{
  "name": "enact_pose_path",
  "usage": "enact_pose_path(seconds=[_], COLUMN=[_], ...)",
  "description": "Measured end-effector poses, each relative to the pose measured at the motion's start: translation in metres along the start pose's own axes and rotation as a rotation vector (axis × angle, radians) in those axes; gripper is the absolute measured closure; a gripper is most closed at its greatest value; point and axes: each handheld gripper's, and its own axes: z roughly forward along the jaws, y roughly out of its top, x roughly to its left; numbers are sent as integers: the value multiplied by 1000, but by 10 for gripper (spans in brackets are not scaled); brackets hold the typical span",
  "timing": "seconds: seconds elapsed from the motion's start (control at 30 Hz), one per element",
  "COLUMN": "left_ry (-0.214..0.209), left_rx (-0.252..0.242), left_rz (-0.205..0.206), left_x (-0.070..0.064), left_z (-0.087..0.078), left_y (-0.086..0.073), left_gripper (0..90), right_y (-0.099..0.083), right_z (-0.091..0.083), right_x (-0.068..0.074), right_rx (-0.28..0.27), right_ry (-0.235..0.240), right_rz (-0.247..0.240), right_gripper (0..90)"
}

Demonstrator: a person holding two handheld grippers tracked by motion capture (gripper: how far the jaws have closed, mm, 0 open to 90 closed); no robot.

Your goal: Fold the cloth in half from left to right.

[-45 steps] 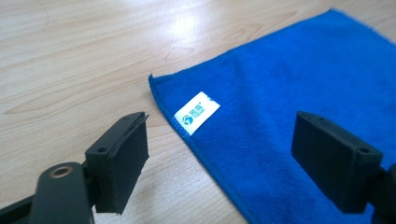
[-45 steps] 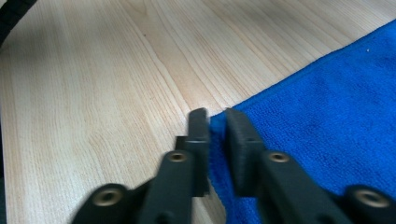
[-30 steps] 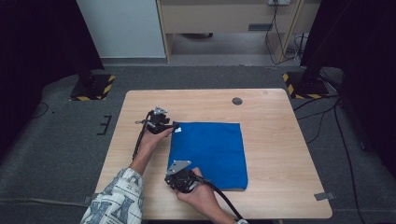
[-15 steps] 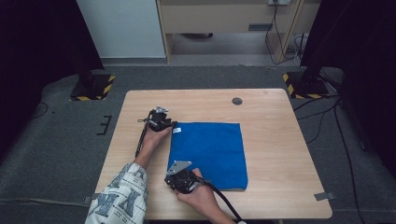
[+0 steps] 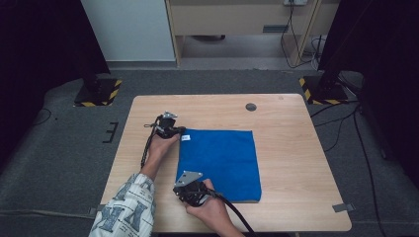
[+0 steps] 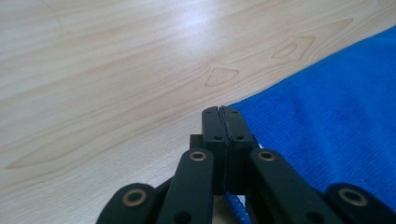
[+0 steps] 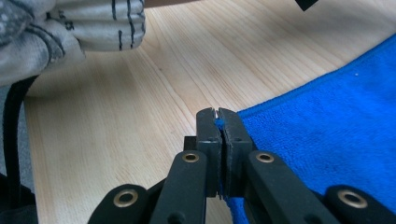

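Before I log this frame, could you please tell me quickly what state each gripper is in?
Left gripper: shut on a corner of the blue cloth.
Right gripper: shut on another corner of it.

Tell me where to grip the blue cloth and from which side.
Grip the cloth at the two corners on its left edge, coming in low from the left. It lies flat on the table, so only its thin edges offer a pinch. The left tool and right tool are shut on those corners.
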Motion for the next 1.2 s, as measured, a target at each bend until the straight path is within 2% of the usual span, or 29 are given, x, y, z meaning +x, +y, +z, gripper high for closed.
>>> enact_pose_path(seconds=[0.13, 0.27, 0.33, 0.47, 0.57, 0.73, 0.8, 1.03, 1.1, 1.2], left_ry=[7, 15, 19, 33, 26, -11, -22, -46, -58, -64], left_rx=[19, 3, 24, 24, 22, 6, 3, 4, -7, 2], left_rz=[-2, -14, -4, 3, -3, -18, -23, -21, -33, -21], left_x=[1, 6, 10, 17, 17, 4, -4, -32, -39, -52], left_z=[-9, -19, -23, -34, -41, -36, -30, -9, -4, 6], left_y=[2, 5, 6, 11, 15, 19, 21, 37, 41, 48], left_gripper=[898, 899, 899, 899, 898, 898, 898, 897, 898, 898], right_y=[3, 8, 11, 18, 24, 22, 17, 0, -6, -16], right_z=[-1, 0, 2, 7, 8, -3, -10, -38, -46, -58], right_x=[6, 12, 15, 20, 23, 18, 13, -1, -5, -11], right_rx=[-14, -27, -36, -60, -82, -98, -100, -113, -111, -107], right_ry=[-11, -13, -10, -2, -1, -13, -27, -51, -60, -76], right_rz=[-3, -6, -5, 7, 17, 27, 20, 44, 50, 56], right_gripper=[884, 885, 885, 886, 886, 886, 886, 886, 886, 886])
